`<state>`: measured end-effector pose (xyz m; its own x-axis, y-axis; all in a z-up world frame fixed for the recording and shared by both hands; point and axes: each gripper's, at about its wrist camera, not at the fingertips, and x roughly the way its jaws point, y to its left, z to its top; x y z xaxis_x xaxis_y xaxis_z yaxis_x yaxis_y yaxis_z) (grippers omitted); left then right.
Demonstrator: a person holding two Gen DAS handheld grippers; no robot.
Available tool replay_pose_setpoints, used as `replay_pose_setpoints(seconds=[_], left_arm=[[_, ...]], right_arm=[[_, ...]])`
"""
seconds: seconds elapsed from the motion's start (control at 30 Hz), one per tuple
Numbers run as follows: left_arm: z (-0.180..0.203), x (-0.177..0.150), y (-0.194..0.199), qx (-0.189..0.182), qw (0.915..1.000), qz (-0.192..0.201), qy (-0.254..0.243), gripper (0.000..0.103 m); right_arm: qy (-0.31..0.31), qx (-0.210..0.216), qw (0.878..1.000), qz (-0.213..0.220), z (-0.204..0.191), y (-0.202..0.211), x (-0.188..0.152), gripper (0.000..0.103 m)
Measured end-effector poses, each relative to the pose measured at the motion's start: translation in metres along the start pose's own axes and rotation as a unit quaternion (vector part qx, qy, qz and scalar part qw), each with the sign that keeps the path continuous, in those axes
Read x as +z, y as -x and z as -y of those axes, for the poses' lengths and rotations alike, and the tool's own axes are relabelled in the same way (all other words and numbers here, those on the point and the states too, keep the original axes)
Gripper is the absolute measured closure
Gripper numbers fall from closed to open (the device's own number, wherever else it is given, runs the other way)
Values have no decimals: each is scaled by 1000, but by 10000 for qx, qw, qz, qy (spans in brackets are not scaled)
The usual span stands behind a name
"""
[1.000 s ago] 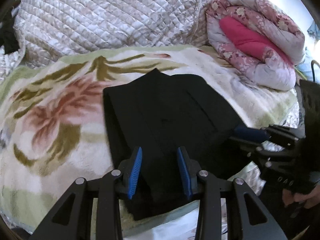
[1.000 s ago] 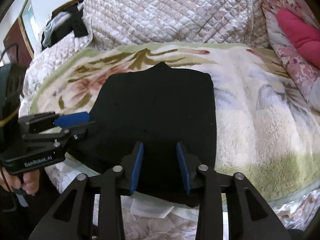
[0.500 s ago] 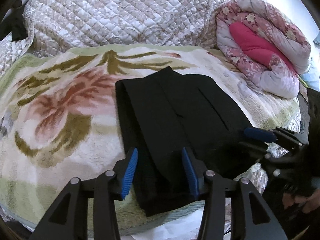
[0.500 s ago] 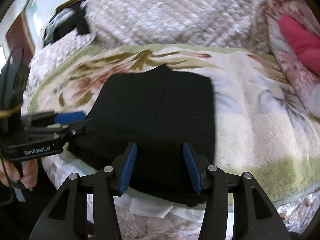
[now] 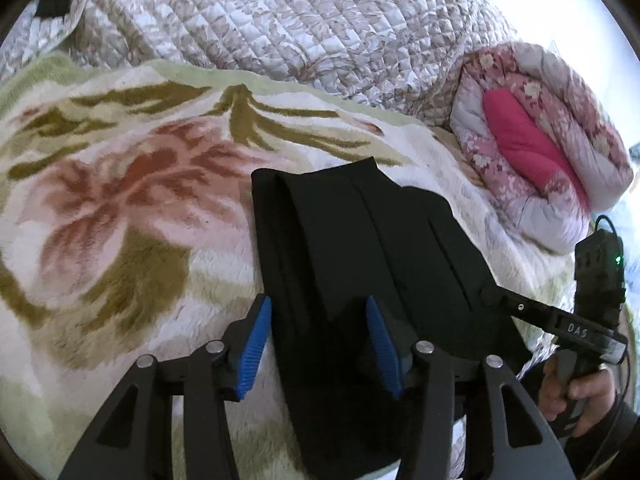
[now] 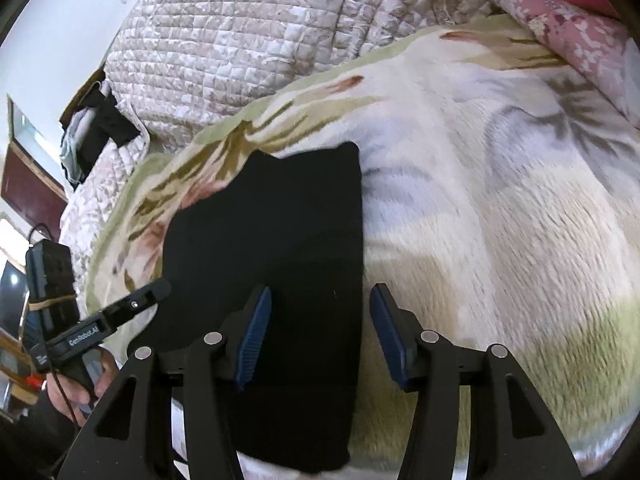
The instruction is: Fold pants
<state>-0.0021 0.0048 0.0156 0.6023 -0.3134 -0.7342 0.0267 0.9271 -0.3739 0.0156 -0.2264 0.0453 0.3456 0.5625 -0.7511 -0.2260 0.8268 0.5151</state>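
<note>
Black pants (image 5: 360, 264) lie folded in a flat rectangle on a floral fleece blanket (image 5: 120, 216). My left gripper (image 5: 318, 340) is open and empty, its blue pads over the pants' near left edge. My right gripper (image 6: 318, 334) is open and empty, straddling the right edge of the pants (image 6: 280, 248). Each gripper shows in the other's view: the right one at the pants' right side (image 5: 552, 316), the left one at their left side (image 6: 120, 308).
A quilted beige bedspread (image 5: 280, 28) is heaped behind the blanket. A rolled pink floral quilt (image 5: 540, 140) lies at the far right. The bed's front edge runs just below the pants. Dark clothes (image 6: 100, 128) hang at the far left.
Both grippers have opened wider and tilted. The left has shifted left over the pants' left edge and the right has shifted right over their right edge. The pants lie unmoved.
</note>
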Motion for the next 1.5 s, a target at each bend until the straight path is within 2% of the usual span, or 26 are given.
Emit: replay_pose_setpoints(seconds=[0.1, 0.23, 0.4, 0.57, 0.67, 0.73, 0.83, 1.03, 1.17, 1.37, 1.43, 1.5], left_arm=[[-10, 5, -7, -167, 9996, -2, 241, 42], [-12, 4, -7, -271, 9991, -23, 340, 44], [-8, -13, 1, -457, 9982, -62, 381, 45], [-6, 0, -9, -417, 9983, -83, 398, 45], [0, 7, -10, -324, 9988, -94, 360, 56], [4, 8, -2, -254, 9993, -19, 278, 70], [7, 12, 9, -282, 9993, 37, 250, 77], [15, 32, 22, -271, 9994, 230, -16, 79], [3, 61, 22, -248, 9990, 363, -64, 79], [-12, 108, 10, 37, 9979, 543, -341, 79], [-20, 120, 4, 95, 9976, 593, -356, 79], [-29, 130, -7, 227, 9970, 633, -377, 76]], right_arm=[[-118, 170, 9998, -34, 2, -6, 7, 50], [-226, 388, 9989, -139, 2, -3, 2, 52], [-363, 525, 9979, -137, 7, 0, -12, 65], [-381, 430, 9981, -200, 5, -6, 2, 73], [-270, 333, 9990, -160, -5, 1, 3, 85], [-264, 372, 9989, -107, -10, 8, 4, 86], [-112, 445, 9989, 18, -25, 17, 10, 86], [201, 546, 9982, 161, -49, 15, 39, 86], [286, 603, 9976, 199, -56, 0, 65, 86], [473, 607, 9966, 285, -68, -32, 105, 86], [542, 499, 9970, 256, -65, -46, 115, 83], [502, 196, 9984, 179, -58, -57, 119, 75]])
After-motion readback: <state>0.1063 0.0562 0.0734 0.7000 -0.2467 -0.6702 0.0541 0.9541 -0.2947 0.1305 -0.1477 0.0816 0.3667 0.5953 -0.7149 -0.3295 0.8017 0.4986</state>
